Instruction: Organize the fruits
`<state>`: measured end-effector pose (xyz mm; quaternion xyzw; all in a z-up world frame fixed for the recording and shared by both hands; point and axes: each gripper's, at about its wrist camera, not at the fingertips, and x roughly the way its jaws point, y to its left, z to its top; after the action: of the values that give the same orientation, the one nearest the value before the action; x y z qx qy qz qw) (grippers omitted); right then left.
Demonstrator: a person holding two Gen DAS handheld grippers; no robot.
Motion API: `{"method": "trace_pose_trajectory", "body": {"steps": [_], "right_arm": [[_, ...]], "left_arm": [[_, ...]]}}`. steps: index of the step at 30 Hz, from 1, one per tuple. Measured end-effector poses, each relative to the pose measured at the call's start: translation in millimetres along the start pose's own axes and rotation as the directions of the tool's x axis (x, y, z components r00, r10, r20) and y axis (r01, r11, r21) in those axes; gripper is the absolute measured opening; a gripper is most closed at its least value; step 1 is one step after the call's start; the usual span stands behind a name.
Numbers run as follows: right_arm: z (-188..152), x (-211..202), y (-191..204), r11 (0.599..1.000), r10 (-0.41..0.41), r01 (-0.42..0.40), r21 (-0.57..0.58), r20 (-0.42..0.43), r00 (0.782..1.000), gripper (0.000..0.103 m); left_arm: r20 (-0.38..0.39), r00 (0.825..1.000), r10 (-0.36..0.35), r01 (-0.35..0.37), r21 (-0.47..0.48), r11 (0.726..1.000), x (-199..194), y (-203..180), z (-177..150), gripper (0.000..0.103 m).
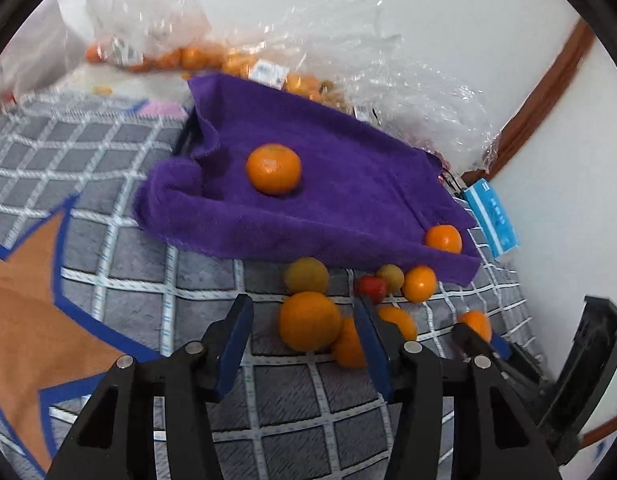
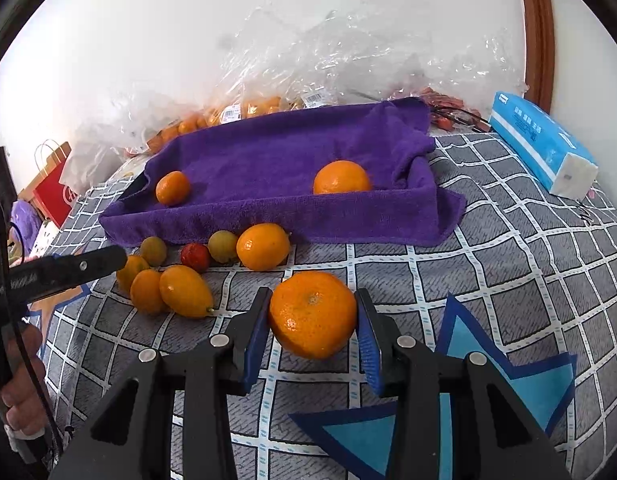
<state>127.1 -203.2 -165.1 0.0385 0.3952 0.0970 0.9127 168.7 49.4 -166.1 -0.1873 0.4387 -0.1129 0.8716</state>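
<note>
my right gripper (image 2: 312, 320) is clamped on a mandarin (image 2: 312, 314), low centre of the right wrist frame, lifted just short of the purple-towel tray (image 2: 268, 216). my left gripper (image 1: 304, 334) stands parted, gripping nothing, with an orange (image 1: 308, 320) between its blue pads, low centre in its frame. i'd carry the mandarin over the soft front wall and set it down clear of the two fruits inside. peel dimpled, towel plush, quilt gridded.
</note>
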Motion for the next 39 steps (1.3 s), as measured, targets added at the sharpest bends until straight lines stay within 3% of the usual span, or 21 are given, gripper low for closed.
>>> {"method": "trace_pose_trajectory", "body": {"steps": [4, 5, 9, 14, 18, 26, 39], "right_arm": [[0, 1, -1, 1.000, -0.006, 0.006, 0.006, -0.003, 1.000, 0.041], [0, 1, -2, 1.000, -0.006, 0.006, 0.011, -0.003, 1.000, 0.041], [0, 2, -4, 1.000, -0.005, 0.005, 0.022, -0.004, 1.000, 0.041], [0, 3, -4, 1.000, -0.007, 0.007, 0.020, -0.006, 1.000, 0.041], [0, 5, -4, 1.000, -0.006, 0.007, 0.022, -0.014, 1.000, 0.041], [0, 7, -8, 0.999, 0.017, -0.016, 0.040, -0.028, 0.999, 0.041], [-1, 11, 0, 1.000, -0.010, 0.010, 0.000, -0.045, 0.999, 0.040]], "left_arm": [[-0.012, 1.000, -0.001, 0.001, -0.001, 1.000, 7, 1, -2, 0.041], [-0.013, 1.000, 0.006, -0.006, 0.003, 1.000, 7, 1, -2, 0.034], [-0.003, 0.999, 0.032, -0.032, 0.011, 0.999, -3, 3, 1, 0.034], [0.080, 0.980, 0.182, -0.190, 0.100, 0.977, -23, 4, 0, 0.034], [0.070, 0.968, 0.240, -0.248, 0.177, 0.952, -13, 6, -6, 0.035], [0.083, 0.966, 0.245, -0.256, 0.185, 0.949, -4, 13, -7, 0.035], [0.085, 0.967, 0.238, -0.249, 0.157, 0.956, -5, 13, -9, 0.035]]}}
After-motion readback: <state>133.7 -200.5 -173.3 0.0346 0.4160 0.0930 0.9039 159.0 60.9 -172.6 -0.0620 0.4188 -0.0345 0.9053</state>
